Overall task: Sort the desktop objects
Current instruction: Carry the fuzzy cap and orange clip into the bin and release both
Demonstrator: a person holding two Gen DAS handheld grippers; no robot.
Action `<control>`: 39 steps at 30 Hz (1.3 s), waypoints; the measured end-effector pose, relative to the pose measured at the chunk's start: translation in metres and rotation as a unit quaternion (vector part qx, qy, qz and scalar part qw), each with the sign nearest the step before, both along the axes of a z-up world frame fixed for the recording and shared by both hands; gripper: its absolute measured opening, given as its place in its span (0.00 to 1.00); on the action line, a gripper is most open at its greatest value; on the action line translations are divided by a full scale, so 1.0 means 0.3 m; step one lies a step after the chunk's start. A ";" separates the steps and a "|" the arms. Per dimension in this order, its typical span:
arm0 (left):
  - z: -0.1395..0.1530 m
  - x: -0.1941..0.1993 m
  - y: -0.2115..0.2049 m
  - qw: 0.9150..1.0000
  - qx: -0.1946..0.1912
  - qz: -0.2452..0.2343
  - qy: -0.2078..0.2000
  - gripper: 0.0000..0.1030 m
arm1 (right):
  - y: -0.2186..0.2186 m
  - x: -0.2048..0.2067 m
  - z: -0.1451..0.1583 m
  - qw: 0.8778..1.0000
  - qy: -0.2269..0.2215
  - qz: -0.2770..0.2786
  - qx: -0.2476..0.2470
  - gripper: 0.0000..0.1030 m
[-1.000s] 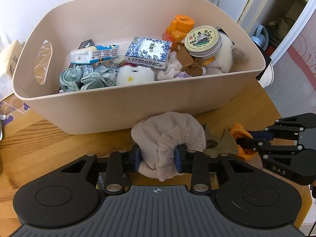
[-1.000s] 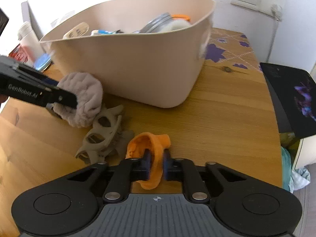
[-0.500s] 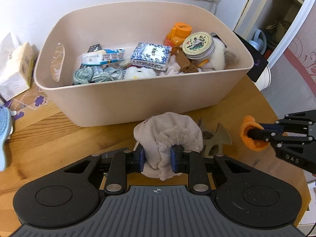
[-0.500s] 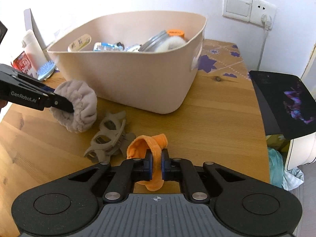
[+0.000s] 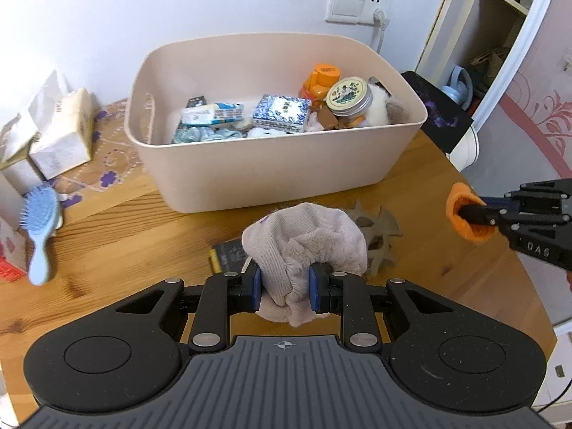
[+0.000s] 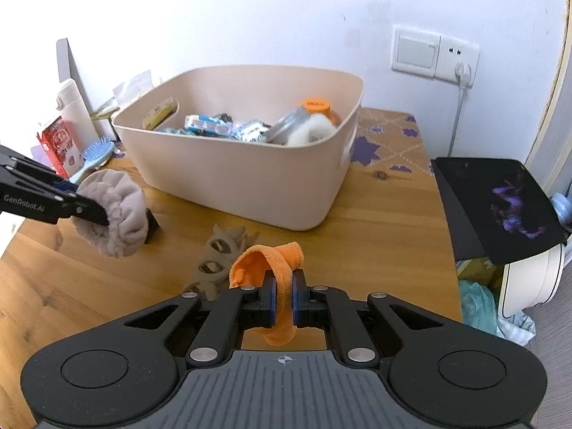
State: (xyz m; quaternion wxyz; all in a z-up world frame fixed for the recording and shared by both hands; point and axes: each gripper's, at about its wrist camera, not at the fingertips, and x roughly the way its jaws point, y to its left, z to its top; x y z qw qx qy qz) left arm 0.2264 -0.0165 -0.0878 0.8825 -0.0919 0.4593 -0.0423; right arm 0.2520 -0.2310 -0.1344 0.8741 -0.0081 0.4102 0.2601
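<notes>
While both pairs of tongs hang above the table on the near side of the beige bin, each load is held only by soft cloth. The left tongs pinch a bunched grey fleece piece by its lower fold; the right tongs pinch a thin edge of the orange cloth, most of which dangles free. That narrow hold looks likeliest to slip if the move to the bin is jerky. The bin is already crowded with a round tin, a patterned box and an orange-capped bottle, so a cloth dropped short could drape over the near rim. A tan clip lies on the table directly below and could snag a trailing end.
</notes>
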 end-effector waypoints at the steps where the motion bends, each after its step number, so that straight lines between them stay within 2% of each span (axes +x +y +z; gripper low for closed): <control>1: 0.006 -0.012 0.010 1.000 0.001 0.002 -0.002 0.24 | 0.001 -0.006 0.010 1.000 -0.002 0.000 0.002 0.08; 10: 0.062 -0.069 0.091 0.999 0.011 0.025 -0.020 0.24 | 0.008 -0.030 0.145 0.998 -0.055 -0.007 -0.001 0.08; 19: 0.147 -0.050 0.107 0.998 0.024 0.023 -0.054 0.24 | 0.023 0.016 0.242 0.996 -0.092 -0.005 -0.013 0.08; 29: 0.218 0.060 0.137 0.995 0.032 0.034 -0.092 0.24 | 0.049 0.117 0.313 0.991 -0.132 -0.006 -0.025 0.08; 39: 0.206 0.202 0.142 0.993 0.051 0.045 -0.099 0.25 | 0.083 0.238 0.333 0.988 -0.148 -0.013 -0.029 0.08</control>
